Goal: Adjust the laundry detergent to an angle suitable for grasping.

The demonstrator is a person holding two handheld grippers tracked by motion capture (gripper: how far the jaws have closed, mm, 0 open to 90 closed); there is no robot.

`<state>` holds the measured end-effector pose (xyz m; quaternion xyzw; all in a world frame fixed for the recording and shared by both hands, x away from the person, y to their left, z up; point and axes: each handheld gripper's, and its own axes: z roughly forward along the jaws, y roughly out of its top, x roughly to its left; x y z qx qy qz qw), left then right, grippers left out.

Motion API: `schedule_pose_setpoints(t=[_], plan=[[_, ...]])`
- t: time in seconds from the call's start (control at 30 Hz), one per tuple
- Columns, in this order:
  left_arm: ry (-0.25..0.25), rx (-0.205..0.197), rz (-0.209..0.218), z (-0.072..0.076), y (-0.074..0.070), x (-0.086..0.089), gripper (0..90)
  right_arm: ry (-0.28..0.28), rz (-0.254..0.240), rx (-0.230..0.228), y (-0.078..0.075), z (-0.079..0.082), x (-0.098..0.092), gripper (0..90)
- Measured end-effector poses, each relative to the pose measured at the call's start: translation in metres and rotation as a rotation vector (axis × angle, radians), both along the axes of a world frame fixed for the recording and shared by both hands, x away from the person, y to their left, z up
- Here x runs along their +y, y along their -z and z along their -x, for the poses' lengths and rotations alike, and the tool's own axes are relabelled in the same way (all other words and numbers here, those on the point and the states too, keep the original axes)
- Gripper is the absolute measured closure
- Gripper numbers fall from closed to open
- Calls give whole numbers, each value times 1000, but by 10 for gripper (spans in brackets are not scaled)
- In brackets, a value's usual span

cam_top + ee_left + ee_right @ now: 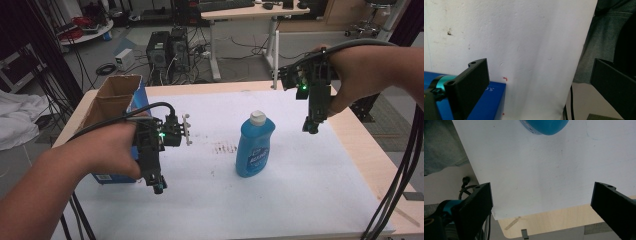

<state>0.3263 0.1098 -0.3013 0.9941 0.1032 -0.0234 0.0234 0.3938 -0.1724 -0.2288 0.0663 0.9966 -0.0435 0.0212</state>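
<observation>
A white-covered surface (300,200) fills the lower frame, computer towers (167,50) upper centre; the blue bottle (255,145) stands mid-frame between the left tool (159,187) and right tool (311,127) (both agape, empty); the left gripper view adds a blue box (486,105), lower left.

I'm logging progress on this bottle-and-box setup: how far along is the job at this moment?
Nothing looks done: the blue bottle stands upright, capped, on the white sheet, apart from the open box. In hand: nothing; the left gripper beside the box and the right gripper right of the bottle both hang open above the sheet. Left, probably: grasping the bottle and whatever handling follows.
</observation>
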Motion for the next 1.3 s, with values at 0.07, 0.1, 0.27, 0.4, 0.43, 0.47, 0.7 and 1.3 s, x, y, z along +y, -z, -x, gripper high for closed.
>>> schedule_pose_setpoints(t=[0.07, 0.1, 0.27, 0.4, 0.43, 0.47, 0.7, 1.3], plan=[[1, -1, -2, -1, 0, -1, 23, -4, 0, 1, 0, 0, 0, 30], [1, -1, -2, -1, 0, -1, 23, -8, 2, 3, 0, 0, -1, 30], [-2, -6, 10, -2, -3, -4, 23, -1, -4, 1, 0, -1, -5, 30], [0, -12, 3, -2, -2, -5, 23, 7, -7, 2, 0, -4, -9, 30], [-1, -25, 8, -2, -1, -5, 23, 10, -11, -2, 1, -4, -10, 30], [-4, -34, 15, -2, -2, -5, 23, 5, -14, -1, 1, -5, -11, 30], [-21, -43, 43, -4, -3, -3, 23, 10, -12, 13, 7, -7, -12, 30], [-66, -69, 156, -4, -14, -10, 23, 17, -20, 11, 6, -4, -15, 30]])
